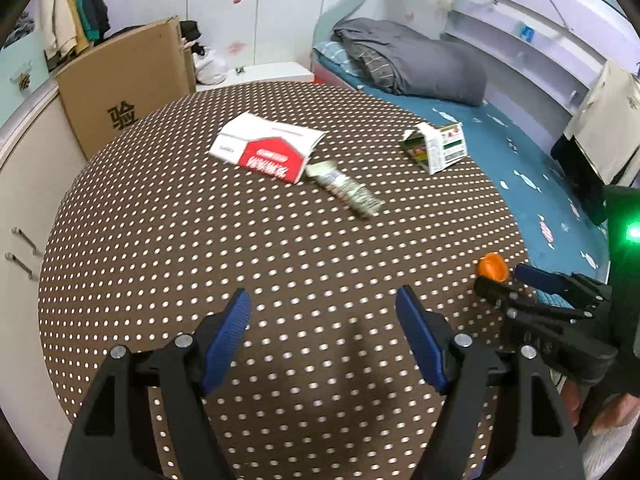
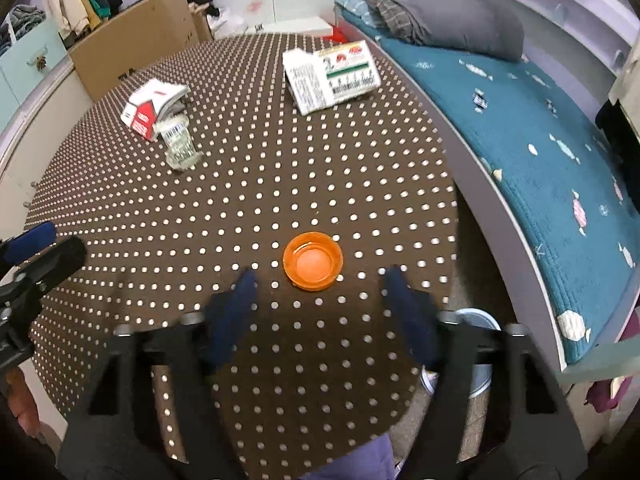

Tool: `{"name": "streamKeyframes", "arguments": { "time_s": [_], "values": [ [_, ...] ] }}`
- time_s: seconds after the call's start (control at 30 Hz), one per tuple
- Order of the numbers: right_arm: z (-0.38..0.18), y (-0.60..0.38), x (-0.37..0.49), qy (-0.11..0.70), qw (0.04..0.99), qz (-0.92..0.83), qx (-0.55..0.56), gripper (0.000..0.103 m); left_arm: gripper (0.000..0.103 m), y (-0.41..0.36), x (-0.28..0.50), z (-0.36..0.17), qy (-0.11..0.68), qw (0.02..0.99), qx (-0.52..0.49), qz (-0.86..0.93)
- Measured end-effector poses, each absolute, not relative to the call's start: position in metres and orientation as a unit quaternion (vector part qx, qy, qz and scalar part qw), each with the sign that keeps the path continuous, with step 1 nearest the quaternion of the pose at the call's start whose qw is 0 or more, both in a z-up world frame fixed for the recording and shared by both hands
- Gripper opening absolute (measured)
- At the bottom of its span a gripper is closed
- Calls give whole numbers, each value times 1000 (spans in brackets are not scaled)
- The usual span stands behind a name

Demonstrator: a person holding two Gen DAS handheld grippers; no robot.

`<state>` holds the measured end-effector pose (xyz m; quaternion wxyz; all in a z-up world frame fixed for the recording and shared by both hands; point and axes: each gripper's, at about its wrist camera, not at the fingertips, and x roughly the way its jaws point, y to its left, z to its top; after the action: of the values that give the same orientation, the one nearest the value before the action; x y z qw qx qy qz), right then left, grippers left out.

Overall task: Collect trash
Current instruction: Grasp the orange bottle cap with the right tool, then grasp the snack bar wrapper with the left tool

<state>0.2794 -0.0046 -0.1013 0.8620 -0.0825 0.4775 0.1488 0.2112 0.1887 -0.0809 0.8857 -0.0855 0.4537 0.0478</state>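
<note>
An orange cap point(image 2: 313, 260) is seen open side up on the dotted tablecloth point(image 2: 240, 208), just ahead of the right gripper point(image 2: 320, 280), whose fingers are spread and touch nothing. The left gripper point(image 1: 324, 300) is held spread and empty. A red-and-white carton point(image 1: 266, 148), a crumpled wrapper point(image 1: 344, 188) and a green-and-white box point(image 1: 438, 146) lie farther ahead.

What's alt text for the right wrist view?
The right gripper hovers with jaws apart just short of an orange cap on a dotted brown table. Farther back lie a red-white box, a wrapper and a carton.
</note>
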Motion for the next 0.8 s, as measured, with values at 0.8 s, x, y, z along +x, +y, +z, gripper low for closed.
{"name": "streamKeyframes", "arguments": {
  "time_s": [0.8],
  "values": [
    [-72, -8, 346, 460, 870, 163, -62, 30, 82, 188, 330, -108, 517, 848, -116, 27]
  ]
}}
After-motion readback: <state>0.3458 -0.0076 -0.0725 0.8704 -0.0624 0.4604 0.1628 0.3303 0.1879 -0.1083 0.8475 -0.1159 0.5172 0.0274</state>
